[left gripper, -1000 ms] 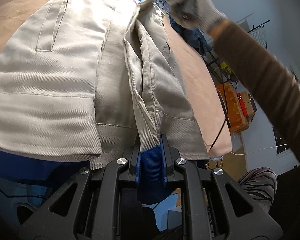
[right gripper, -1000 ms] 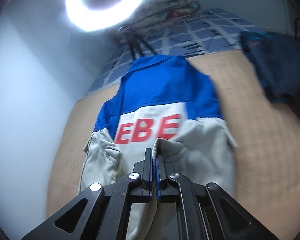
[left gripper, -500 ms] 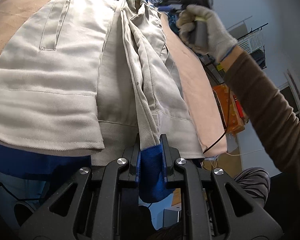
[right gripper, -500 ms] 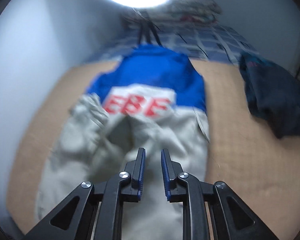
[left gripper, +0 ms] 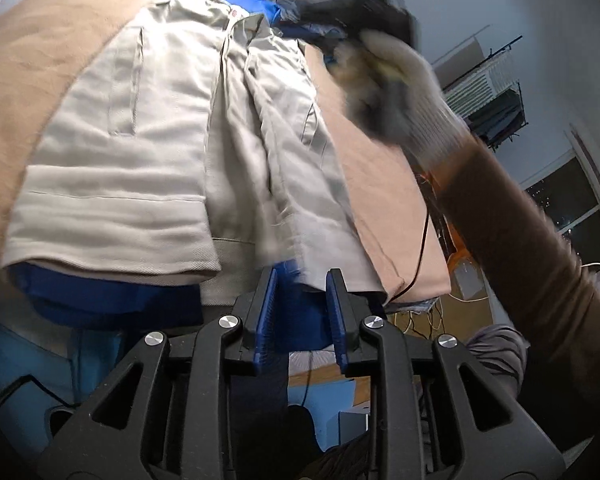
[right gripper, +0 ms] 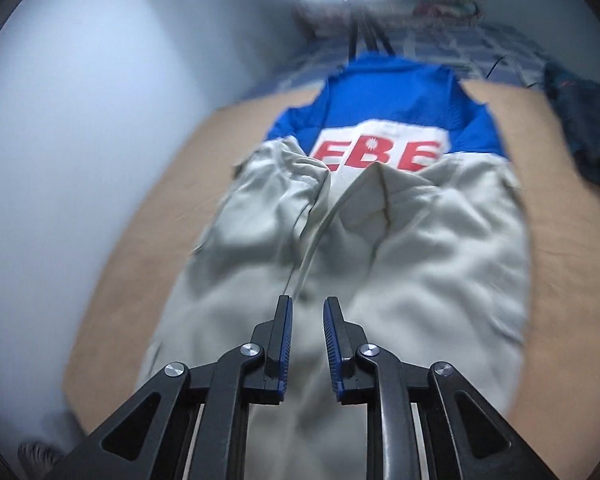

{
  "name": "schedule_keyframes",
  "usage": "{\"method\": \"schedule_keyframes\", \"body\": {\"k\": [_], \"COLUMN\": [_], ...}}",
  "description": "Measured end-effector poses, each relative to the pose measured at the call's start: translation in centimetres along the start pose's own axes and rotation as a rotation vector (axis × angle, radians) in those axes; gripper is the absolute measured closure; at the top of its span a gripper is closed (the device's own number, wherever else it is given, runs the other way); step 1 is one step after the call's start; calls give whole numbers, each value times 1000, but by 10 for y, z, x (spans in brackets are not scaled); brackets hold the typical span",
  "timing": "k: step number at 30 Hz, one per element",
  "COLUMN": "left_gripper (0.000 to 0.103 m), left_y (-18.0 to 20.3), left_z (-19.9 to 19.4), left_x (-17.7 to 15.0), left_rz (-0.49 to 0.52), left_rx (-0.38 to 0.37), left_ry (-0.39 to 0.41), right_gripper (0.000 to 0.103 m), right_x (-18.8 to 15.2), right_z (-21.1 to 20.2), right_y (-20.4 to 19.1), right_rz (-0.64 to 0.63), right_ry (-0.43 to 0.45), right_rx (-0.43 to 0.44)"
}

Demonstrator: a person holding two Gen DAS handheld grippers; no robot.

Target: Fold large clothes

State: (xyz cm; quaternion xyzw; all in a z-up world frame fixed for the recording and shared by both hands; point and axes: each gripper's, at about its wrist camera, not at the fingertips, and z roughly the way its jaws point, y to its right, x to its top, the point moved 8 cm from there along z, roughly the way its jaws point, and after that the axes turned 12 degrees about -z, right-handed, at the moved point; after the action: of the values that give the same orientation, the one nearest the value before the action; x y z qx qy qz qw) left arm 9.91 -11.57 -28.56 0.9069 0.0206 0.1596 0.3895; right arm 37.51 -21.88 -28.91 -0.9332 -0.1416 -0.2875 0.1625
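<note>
On the tan table (right gripper: 148,248) the grey-and-blue jacket (right gripper: 412,248) lies flat. Left gripper (left gripper: 300,304) sits at its 6 o'clock hem, fingers spread; right gripper (right gripper: 305,332) hovers above, fingers apart too.

The right gripper (left gripper: 354,2) is smeared by motion in the left wrist view, so its jaws cannot be read there, and the gloved right hand (left gripper: 396,100) is blurred too. The near hem of the jacket (right gripper: 400,248) is cut off by the right wrist frame's lower edge. The dark garment (right gripper: 580,128) at far right is blurred and cropped.
</note>
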Motion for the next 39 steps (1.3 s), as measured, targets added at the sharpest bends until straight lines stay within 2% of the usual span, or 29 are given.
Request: {"method": "schedule_keyframes", "body": {"k": [4, 6, 9, 12, 14, 15, 16, 18, 19, 21, 22, 24, 27, 29, 31, 35, 37, 39], "left_gripper": [80, 80, 80, 80, 80, 80, 80, 80, 80, 80, 80, 80, 80, 79, 80, 80, 80, 80], "left_y": [-9, -16, -36, -53, -58, -58, -57, -55, -52, -43, -38, -30, -17, -11, -5, -9, -17, -25], "left_z": [-25, -37, -51, -64, -68, -69, -70, -70, -67, -60, -56, -48, -29, -21, -9, 11, 21, 31], "left_x": [8, 14, 27, 36, 40, 42, 44, 46, 45, 41, 38, 34, 28, 23, 19, 18, 17, 13], "left_rz": [5, 1, -25, -52, -57, -54, -45, -28, -27, -18, -5, 19, 44, 68, 95, 111, 98, 109], "left_rx": [13, 37, 78, 105, 108, 112, 114, 116, 104, 76, 72, 68, 58, 63, 74, 101, 120, 139], "left_ry": [50, 84, 125, 157, 161, 165, 170, 165, 153, 125, 115, 98, 62, 45, 24, -5, -25, -54], "right_gripper": [86, 86, 86, 86, 86, 86, 87, 87, 87, 84, 77, 71, 67, 67, 67, 64, 64, 75], "right_x": [-67, -105, -156, -189, -206, -216, -226, -231, -230, -228, -226, -227, -242, -255, -266, -277, -279, -284], "right_z": [-71, -90, -101, -99, -91, -85, -75, -72, -79, -102, -123, -152, -173, -175, -171, -163, -153, -135], "right_y": [-16, -25, -38, -62, -87, -106, -125, -143, -146, -143, -132, -106, -60, -36, -30, -52, -56, -59], "right_rz": [-53, -57, -45, -81, -68, -68, -104, -216, -216, -143, -91, -31, 93, 168, 205, 176, 191, 144], "right_ry": [35, 35, 19, 8, -6, -32, -68, -81, -68, -21, 30, 82, 78, 57, 44, 29, 20, -39], "right_rx": [-56, -70, -99, -136, -78, -9, 16, -43, -30, 53, 74, 22, -20, -37, 2, 88, 91, 39]}}
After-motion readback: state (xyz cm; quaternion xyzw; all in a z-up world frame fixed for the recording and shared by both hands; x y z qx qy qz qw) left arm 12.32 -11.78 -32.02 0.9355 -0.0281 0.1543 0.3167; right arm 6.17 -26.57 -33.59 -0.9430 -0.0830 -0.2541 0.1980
